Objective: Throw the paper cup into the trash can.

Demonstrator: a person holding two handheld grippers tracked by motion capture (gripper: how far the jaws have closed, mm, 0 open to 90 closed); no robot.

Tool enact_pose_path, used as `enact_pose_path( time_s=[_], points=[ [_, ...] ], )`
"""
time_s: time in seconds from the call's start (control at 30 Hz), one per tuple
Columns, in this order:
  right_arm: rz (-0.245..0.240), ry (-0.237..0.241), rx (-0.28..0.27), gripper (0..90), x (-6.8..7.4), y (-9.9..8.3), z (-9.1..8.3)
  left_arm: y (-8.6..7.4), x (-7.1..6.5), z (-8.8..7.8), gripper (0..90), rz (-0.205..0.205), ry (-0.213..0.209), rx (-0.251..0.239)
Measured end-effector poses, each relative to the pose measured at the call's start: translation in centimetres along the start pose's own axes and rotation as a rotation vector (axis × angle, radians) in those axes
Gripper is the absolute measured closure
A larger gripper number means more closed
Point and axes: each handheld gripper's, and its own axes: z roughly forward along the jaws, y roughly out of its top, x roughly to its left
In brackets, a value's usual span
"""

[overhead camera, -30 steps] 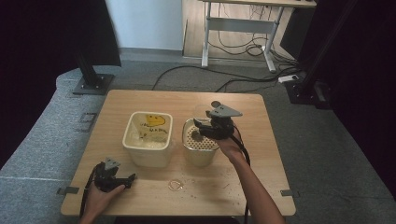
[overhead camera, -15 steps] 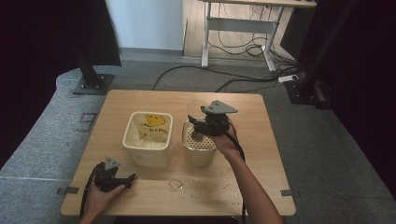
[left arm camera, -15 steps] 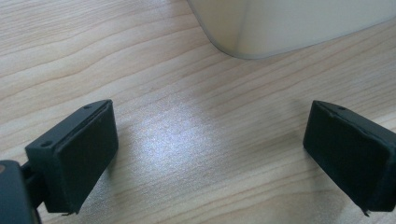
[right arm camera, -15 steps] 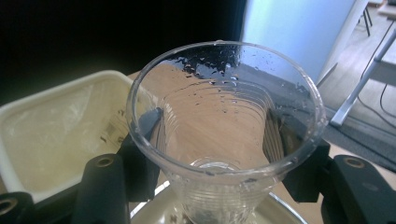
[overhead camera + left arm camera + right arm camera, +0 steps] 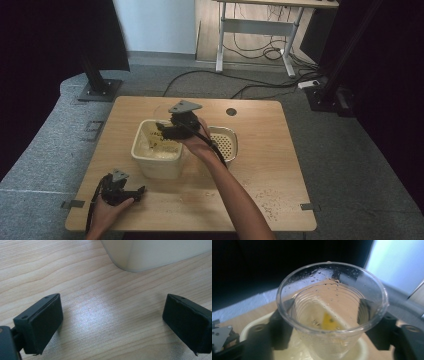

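We have the right claw (image 5: 167, 131) clamped on a clear plastic cup (image 5: 331, 312), one jaw on each side of its wall, and we hold it above the cream tub (image 5: 150, 165) that stands on the counter (image 5: 280, 150). In the right gripper view the cup's inside is beaded with droplets and looks close to drained, with the tub's pale rim below it. Just beside the tub, on its right, sits the perforated strainer bowl (image 5: 227, 145). The left claw (image 5: 131, 192) rests low on the counter near the front edge, jaws wide apart and holding nothing, with the tub's corner just ahead of it in the left gripper view.

Our worries from here, as judgements: the cup is thin and wet, so squeezing harder could buckle its wall and squeezing less could let it slide out and drop into the tub. If we tip it off-centre, whatever is left could run over the tub's rim onto the counter. Nothing steadies the tub, so a knock from the cup or the right hand could shove it. Small grains (image 5: 267, 200) already lie scattered at the counter's near right
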Motion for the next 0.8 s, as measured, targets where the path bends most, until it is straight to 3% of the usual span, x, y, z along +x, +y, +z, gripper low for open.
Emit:
enact_pose_path(
  time_s=[0.13, 0.4, 0.53, 0.8],
  points=[
    [0.000, -0.007, 0.071, 17.7, 0.5, -0.3, 1.5, 0.0, 0.0, 0.0, 2.7, 0.002, -0.001, -0.001],
    [0.027, -0.016, 0.109, 14.6, -0.5, -0.6, 0.7, 0.1, -0.1, 0.1, 2.1, 0.001, 0.000, -0.001],
    [0.021, -0.025, 0.100, 14.6, -0.6, -0.6, -0.1, 0.1, -0.1, 0.1, 2.2, 0.000, 0.000, -0.002],
    [0.031, -0.044, 0.009, 19.3, -1.7, -1.3, -3.0, 0.1, -0.1, 0.1, 2.2, 0.000, 0.001, -0.003]
  ],
)
